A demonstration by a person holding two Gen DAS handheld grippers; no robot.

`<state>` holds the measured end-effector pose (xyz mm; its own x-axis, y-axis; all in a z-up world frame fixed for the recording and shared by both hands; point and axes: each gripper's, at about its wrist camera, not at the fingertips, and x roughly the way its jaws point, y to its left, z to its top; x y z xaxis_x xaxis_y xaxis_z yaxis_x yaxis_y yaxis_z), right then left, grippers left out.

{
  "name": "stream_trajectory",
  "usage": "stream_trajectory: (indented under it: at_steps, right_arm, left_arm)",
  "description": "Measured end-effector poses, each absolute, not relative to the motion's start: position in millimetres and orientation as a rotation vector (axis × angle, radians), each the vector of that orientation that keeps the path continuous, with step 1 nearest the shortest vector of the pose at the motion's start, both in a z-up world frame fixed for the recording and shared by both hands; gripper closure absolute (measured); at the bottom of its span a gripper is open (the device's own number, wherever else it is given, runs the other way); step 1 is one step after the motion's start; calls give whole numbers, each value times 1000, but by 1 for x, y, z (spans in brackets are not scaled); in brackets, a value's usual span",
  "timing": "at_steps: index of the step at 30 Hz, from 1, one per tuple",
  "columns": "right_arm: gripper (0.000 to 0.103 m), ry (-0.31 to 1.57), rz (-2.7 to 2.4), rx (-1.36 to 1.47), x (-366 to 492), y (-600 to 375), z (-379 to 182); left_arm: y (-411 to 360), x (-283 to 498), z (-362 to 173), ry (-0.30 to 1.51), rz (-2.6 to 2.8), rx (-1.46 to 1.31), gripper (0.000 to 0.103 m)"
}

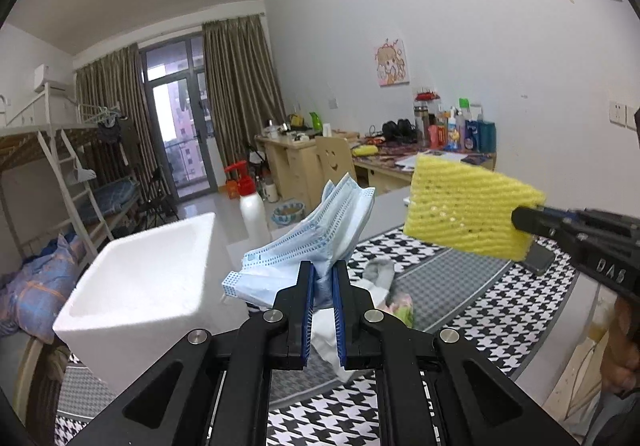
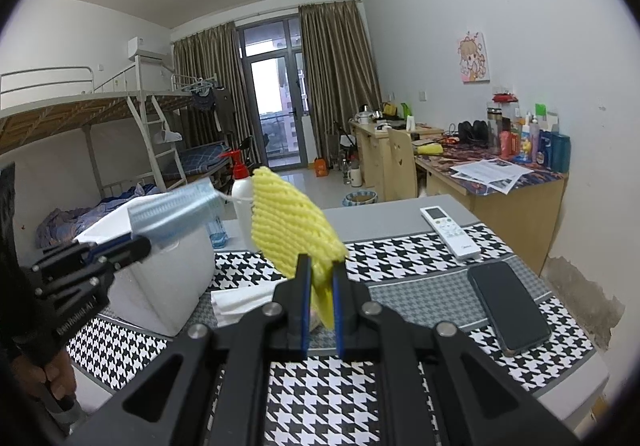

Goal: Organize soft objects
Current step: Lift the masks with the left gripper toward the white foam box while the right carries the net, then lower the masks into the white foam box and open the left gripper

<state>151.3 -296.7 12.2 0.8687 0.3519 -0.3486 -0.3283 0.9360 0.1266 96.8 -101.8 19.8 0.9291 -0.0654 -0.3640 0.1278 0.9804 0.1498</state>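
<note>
a table covered by a black-and-white houndstooth cloth (image 2: 400, 258) is seen beneath both grippers. a white rectangular styrofoam box (image 1: 140, 286), open at the top, stands on it at about nine o'clock of the left gripper (image 1: 323, 274). a folded stack of pale blue pleated face masks (image 1: 316, 234) is pinched between that gripper's nearly closed jaws and is held clear of the cloth. a yellow ribbed foam sponge (image 2: 292, 221) is clamped at its lower edge by the right gripper (image 2: 320, 278), also nearly closed, and is raised at about two o'clock of the masks. crumpled white tissue (image 2: 240, 302) lies on the cloth below. the step is judged to be the carry to the box: each piece is best brought over the opening in turn, lowered inside the rim, and only then released, so that nothing is draped over the wall.
</note>
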Motion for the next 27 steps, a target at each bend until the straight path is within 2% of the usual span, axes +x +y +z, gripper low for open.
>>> stream_trajectory:
  at_steps: [27]
  right_arm:
    - [91,321,484,35,157,-246,40]
  left_arm:
    - [-58,88,63,227,36,128,93]
